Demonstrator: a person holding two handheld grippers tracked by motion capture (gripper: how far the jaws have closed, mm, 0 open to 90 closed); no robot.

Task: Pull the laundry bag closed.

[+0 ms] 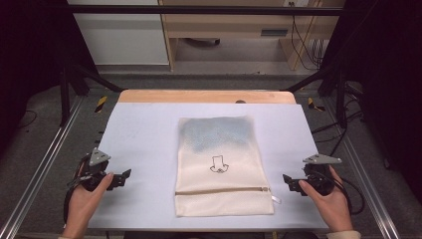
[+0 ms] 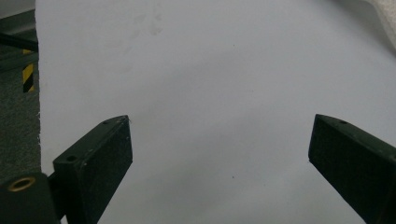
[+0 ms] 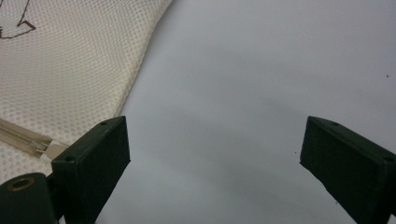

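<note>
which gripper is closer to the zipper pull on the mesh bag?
Right. The right gripper sits just beside the zipper pull at the mesh bag's near right corner; the left gripper is across the bag.

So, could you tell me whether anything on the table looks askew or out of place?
Nothing stands out. The mesh bag lies flat and nearly square on the white mat, zipper closed, and both grippers, left and right, are open beside it.

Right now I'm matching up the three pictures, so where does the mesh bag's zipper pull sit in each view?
High view: the zipper pull is at the right end of the zipper, near the mesh bag's lower right corner.
Left gripper view: I can't make it out; just a bag corner at top right.
Right gripper view: low at left, beside the left jaw.
Shared landmark: the white mat.
</note>
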